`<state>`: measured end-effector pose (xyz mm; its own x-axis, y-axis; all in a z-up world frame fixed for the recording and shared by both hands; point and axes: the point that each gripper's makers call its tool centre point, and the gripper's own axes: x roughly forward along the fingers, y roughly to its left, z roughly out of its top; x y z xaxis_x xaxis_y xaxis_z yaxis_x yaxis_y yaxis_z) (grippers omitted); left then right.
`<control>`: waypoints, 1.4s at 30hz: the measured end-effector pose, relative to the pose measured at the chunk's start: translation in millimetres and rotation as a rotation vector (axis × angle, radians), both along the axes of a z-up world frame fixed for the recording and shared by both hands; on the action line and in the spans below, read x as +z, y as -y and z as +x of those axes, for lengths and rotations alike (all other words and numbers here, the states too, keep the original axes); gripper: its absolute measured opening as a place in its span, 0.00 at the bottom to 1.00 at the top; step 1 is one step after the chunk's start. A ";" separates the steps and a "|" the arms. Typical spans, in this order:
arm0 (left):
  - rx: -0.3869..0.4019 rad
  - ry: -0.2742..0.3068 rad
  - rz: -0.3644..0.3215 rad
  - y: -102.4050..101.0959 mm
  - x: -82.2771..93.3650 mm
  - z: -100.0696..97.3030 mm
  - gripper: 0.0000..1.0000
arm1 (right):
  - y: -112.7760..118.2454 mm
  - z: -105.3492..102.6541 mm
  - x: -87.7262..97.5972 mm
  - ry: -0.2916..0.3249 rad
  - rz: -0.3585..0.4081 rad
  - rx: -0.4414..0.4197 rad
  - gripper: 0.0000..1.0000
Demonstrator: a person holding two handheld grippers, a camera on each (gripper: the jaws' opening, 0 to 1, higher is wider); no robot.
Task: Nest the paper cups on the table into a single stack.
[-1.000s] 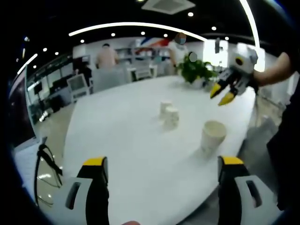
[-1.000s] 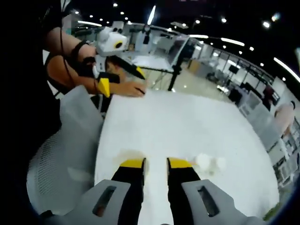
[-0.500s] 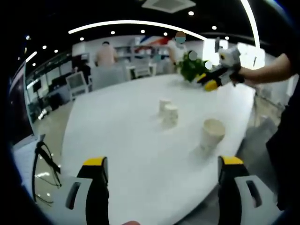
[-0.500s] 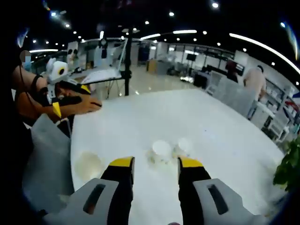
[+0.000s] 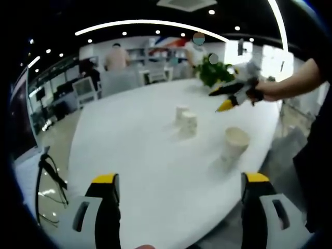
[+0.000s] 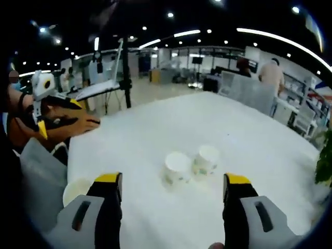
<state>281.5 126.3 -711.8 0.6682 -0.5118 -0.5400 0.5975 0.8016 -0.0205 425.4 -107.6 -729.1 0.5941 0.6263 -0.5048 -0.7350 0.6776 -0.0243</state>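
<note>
In the left gripper view, the left gripper (image 5: 179, 187) is held with jaws wide and empty over the white table (image 5: 140, 150). Two paper cups (image 5: 185, 122) are seen touching mid-table, a third cup (image 5: 234, 143) nearer the edge. The right gripper (image 5: 228, 98) is seen above, jaws apart. In the right gripper view, its jaws are spread wide over the paired cups (image 6: 192, 163); the third cup (image 6: 77, 191) is seen at the table's edge.

A smooth, matt white bench (image 6: 155, 135) is seen, faintly sheened under the ceiling lights. The three white paper cups (image 6: 177, 168) look matt, two lightly printed. The right gripper (image 6: 173, 187) is made of grey moulded plastic with glossy yellow jaw tips.
</note>
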 end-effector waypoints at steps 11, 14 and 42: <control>0.009 -0.026 0.000 -1.3 -7.1 -2.8 0.98 | 0.6 30.4 -34.6 -0.038 0.018 -0.085 0.97; 0.002 -0.031 0.006 0.3 -8.8 -3.6 0.98 | -3.7 38.8 -46.7 -0.062 0.028 -0.096 0.91; -0.001 -0.074 0.020 -6.9 -19.7 -14.1 0.98 | -44.4 56.0 -70.5 -0.114 0.054 -0.094 0.46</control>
<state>267.4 133.2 -731.6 0.6254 -0.5011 -0.5982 0.5956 0.8018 -0.0491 481.4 -63.2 -799.6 0.5923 0.5985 -0.5394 -0.6640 0.7418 0.0939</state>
